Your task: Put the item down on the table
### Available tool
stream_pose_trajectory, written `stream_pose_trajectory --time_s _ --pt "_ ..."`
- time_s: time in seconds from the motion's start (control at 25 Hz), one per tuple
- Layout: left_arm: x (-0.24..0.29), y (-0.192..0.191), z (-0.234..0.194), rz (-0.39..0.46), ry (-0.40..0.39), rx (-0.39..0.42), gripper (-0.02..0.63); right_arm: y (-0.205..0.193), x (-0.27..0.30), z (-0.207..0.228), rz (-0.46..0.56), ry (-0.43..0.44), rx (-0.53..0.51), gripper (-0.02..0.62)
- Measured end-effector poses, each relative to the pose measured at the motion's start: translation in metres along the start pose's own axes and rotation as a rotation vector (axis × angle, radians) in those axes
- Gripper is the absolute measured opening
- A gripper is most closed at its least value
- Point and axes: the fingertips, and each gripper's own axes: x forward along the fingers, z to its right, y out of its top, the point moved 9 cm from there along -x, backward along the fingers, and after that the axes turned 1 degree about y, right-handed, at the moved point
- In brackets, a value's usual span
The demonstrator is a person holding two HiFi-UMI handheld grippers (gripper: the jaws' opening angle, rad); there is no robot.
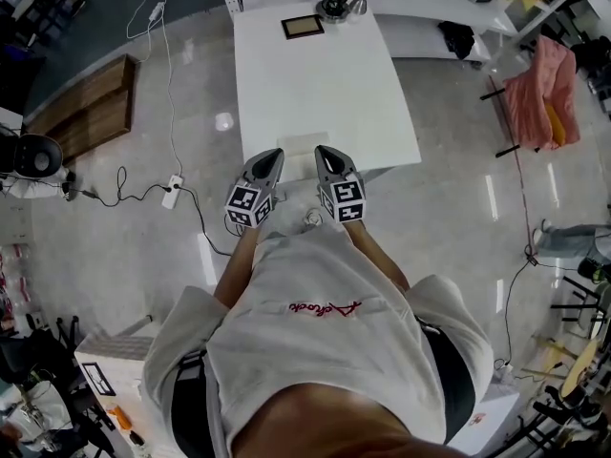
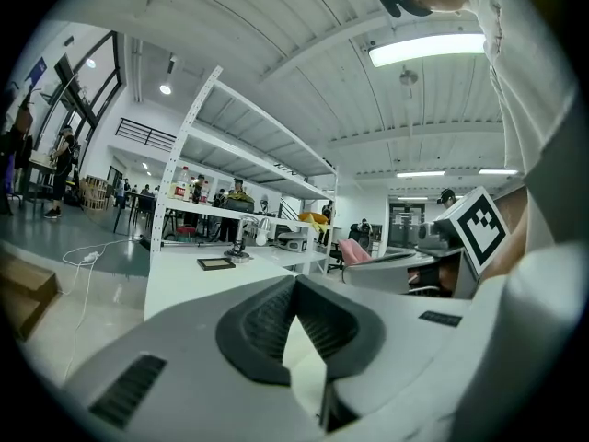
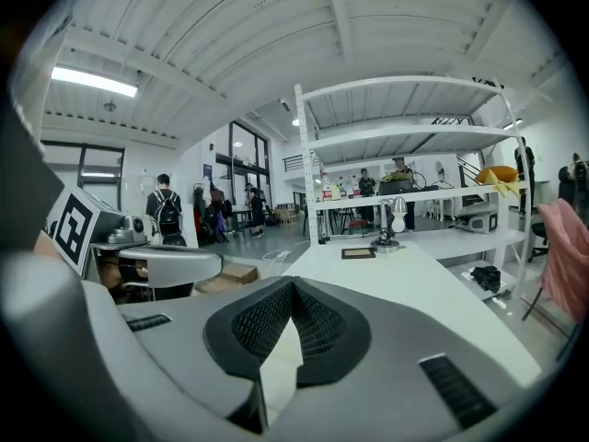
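Two tools, the left tool (image 1: 276,153) and right tool (image 1: 321,150), hang at one white worktop's (image 1: 315,93) near edge, each pinched closed on nothing. One small frame (image 1: 303,27) lies at its far end beside one lamp (image 1: 341,6).

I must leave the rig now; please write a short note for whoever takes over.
Left gripper: fingers together, empty.
Right gripper: the same.
Both are held at the near end of the long white table.
A dark-framed flat rectangle lies at the far end, beside a small metal desk lamp.
Nothing is held; whether an item is left to put down, I cannot tell.
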Motion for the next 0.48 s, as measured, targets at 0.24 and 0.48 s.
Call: stream_pose_trajectory --time_s 0.24,0.48 --pt "-0.035 -0.007 0.016 0.017 0.0 -0.01 0.023 -0.006 -0.03 -0.03 -0.003 -0.001 -0.015 0.002" --pt "-0.098 -0.027 0.034 0.011 0.011 -0.035 0.022 -0.023 -0.067 -0.082 -0.014 -0.017 0.001 0.002"
